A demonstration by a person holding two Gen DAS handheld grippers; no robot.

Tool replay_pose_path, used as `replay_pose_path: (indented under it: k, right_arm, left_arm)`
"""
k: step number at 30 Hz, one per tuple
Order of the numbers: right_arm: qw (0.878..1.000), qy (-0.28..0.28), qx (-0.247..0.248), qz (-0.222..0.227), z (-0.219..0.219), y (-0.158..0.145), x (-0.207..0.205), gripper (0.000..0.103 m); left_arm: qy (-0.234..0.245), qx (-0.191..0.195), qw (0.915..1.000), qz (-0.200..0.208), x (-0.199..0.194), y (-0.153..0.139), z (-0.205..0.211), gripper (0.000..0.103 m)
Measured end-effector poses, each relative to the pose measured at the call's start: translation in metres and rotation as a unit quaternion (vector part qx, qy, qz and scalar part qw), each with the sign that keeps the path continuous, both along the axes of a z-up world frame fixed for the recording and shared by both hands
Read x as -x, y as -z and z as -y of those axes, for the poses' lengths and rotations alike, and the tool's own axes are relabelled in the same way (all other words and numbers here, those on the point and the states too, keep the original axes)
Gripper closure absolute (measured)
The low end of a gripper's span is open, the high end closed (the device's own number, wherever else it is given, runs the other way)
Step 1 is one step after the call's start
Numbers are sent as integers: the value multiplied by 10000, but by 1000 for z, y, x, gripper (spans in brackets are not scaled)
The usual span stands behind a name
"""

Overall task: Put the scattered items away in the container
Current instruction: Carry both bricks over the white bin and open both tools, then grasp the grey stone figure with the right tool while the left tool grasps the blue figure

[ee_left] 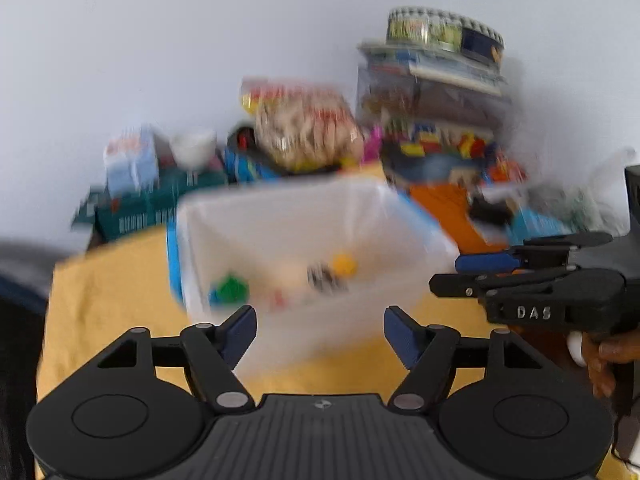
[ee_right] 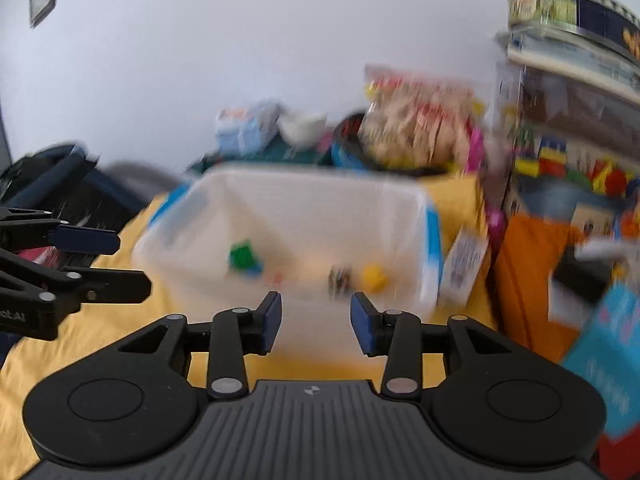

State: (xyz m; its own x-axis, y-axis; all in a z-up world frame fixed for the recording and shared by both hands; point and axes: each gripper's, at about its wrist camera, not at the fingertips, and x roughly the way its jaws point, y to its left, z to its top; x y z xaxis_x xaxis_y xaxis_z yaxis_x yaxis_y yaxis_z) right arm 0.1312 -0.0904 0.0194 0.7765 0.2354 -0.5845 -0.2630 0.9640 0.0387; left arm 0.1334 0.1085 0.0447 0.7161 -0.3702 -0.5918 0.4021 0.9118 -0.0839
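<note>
A translucent white container (ee_left: 400, 280) with a blue rim stands on a yellow cloth (ee_left: 112, 300). Inside it lie a green item (ee_left: 230, 289), a yellow item (ee_left: 344, 266), a dark item (ee_left: 324, 278) and a small red bit, all blurred. My left gripper (ee_left: 320, 336) hangs open just before the container's near wall, nothing between its blue pads. In the right wrist view the container (ee_right: 304, 208) holds the same green item (ee_right: 243, 258) and yellow item (ee_right: 374, 278). My right gripper (ee_right: 316, 320) is open and empty. Each gripper shows in the other's view: the right gripper (ee_left: 446, 272) and the left gripper (ee_right: 134, 264).
Behind the container sit a snack bag (ee_left: 304, 128), a white bowl (ee_left: 194, 146) and teal books (ee_left: 160, 204). A tall stack with a round tin (ee_left: 444, 34) and an orange cloth (ee_left: 444, 204) crowd the right. A dark bag (ee_right: 60, 184) lies at the left. A small card (ee_right: 464, 268) leans by the container.
</note>
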Motion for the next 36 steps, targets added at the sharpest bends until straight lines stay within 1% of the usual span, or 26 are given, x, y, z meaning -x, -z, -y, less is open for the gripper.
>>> replay_pose_path:
  k: [2,3,5,6,7,8,10,12,14,16,18,20,21,22,23,24,26,27,28,30,31,34,36]
  right_arm:
    - [9992,-136,24,-370,2,20,19,62]
    - [9981,-158,32,-590,3,33,28,62]
    - [9940,-190,17,-1081,5,59,44,65]
    - [9915,-183,-11,-1289,6,69,52,65]
    - [9885,-170,-88,-1498,7,78,61,65]
    - [9855,-189,-195,-1675,8,84,70,65]
    - [9818,-397,-304,-1830,3,89,85,65]
    - [9781,-657,-320,-1949,-9,91,96,64]
    - [9733,-872,-438,-2076,-21,92,103,64]
    - [9707,-984,-466,-2143,-31,91,105,64]
    - [9710,-1015,-328,-2138,-41,91,108,64]
    - [9724,-937,-330,-2112,-45,90,108,63]
    - [9724,-893,-358,-2125,-46,90,107,62]
    - [9725,-828,-401,-2140,-46,90,108,61]
    - [9722,-792,-419,-2161,-45,90,108,60]
    - [9720,-781,-414,-2176,-46,89,109,58]
    - [9722,-774,-365,-2178,-49,89,113,56]
    - [9722,-749,-346,-2192,-50,91,114,55]
    - [9721,-708,-345,-2208,-51,92,115,55]
    - [9723,-591,-376,-2232,-52,94,113,55]
    - [9722,-525,-415,-2244,-52,94,111,55]
    - [9678,-422,-749,-2367,-53,97,103,55]
    - [9658,-400,-860,-2412,-58,100,97,53]
  left_arm:
    - [42,-45,9993,-356,22,22,-1,29]
    - [85,-66,9981,-599,33,36,0,30]
    - [116,-121,9941,-1067,51,60,2,31]
    - [176,-104,9919,-1256,61,70,4,33]
    - [265,-109,9904,-1355,70,78,6,34]
    - [318,-205,9898,-1377,78,83,8,34]
    - [241,-537,9893,-1332,87,89,9,34]
    - [173,-582,9902,-1259,86,88,3,34]
    - [57,-612,9919,-1109,81,86,-5,35]
    - [45,-736,9911,-1111,68,85,-11,35]
    - [115,-809,9913,-1029,56,87,-15,35]
    - [248,-892,9893,-1129,40,95,-15,35]
    - [277,-956,9882,-1168,33,101,-14,38]
    - [353,-1041,9853,-1310,25,108,-12,41]
    - [401,-1117,9820,-1473,20,114,-10,61]
    - [404,-1161,9796,-1590,17,120,-8,63]
    - [349,-1056,9803,-1634,23,121,-9,66]
    - [313,-917,9800,-1739,27,119,-10,66]
    - [249,-684,9798,-1862,32,116,-13,66]
    - [-47,-260,9790,-2020,48,112,-20,66]
    - [-148,-224,9794,-2002,55,113,-21,66]
    - [-370,-220,9815,-1864,78,114,-25,66]
    - [-440,-157,9796,-1955,85,117,-30,66]
